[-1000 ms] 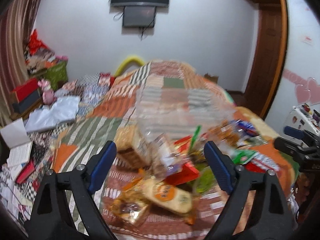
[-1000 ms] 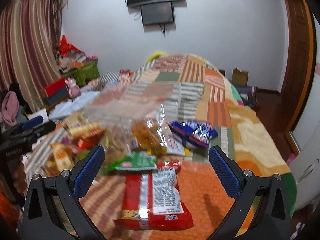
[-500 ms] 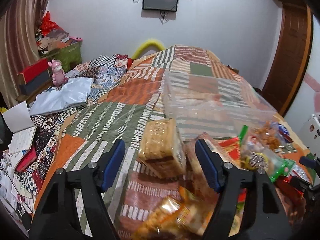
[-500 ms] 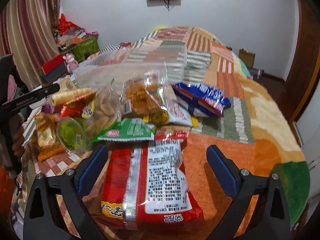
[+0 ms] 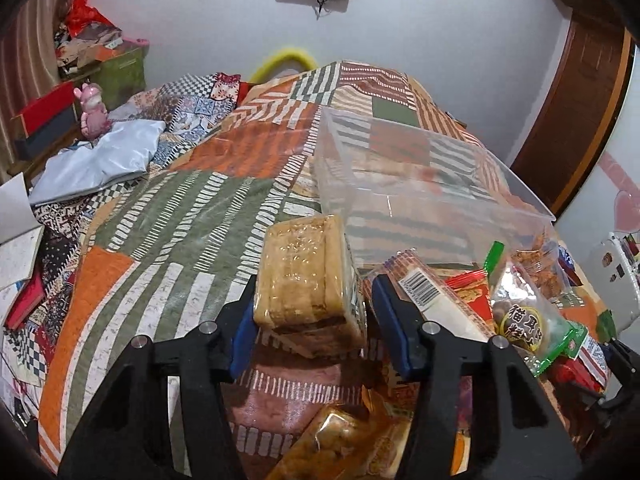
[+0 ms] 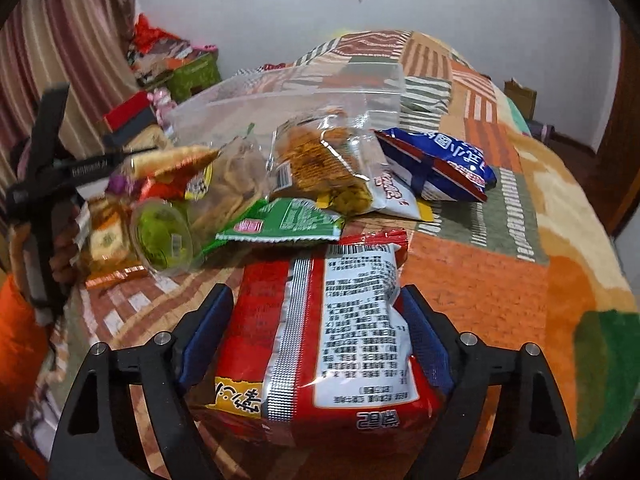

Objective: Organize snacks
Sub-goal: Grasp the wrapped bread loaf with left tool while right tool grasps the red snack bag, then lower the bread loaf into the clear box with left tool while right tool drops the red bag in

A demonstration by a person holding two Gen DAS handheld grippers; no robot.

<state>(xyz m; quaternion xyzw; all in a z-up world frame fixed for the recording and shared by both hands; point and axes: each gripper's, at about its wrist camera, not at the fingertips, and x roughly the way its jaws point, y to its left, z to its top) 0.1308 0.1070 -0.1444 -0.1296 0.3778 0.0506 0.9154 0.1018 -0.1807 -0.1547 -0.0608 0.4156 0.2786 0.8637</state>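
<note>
My left gripper point(image 5: 318, 322) is shut on a clear-wrapped pack of golden biscuits point(image 5: 306, 280), its blue pads pressed to both sides. A clear plastic bin point(image 5: 404, 184) stands on the bed just beyond it. My right gripper point(image 6: 316, 334) is shut on a red snack bag point(image 6: 320, 344) with a white printed back, lying on the orange blanket. Ahead of it lie a green packet point(image 6: 286, 222), a clear bag of fried snacks point(image 6: 320, 160), a blue bag point(image 6: 436, 164) and a green jelly cup point(image 6: 164, 238). The left gripper point(image 6: 44, 184) shows at the left of the right wrist view.
The snacks sit on a patchwork quilt point(image 5: 192, 216) covering a bed. More packets point(image 5: 520, 300) crowd the right of the left wrist view. Books and clutter point(image 5: 24, 264) lie off the bed's left side. A wooden door point(image 5: 580, 112) is at the right.
Both grippers have moved in and down and closed: the left on the biscuit pack, the right on the red bag. Both were open a second ago.
</note>
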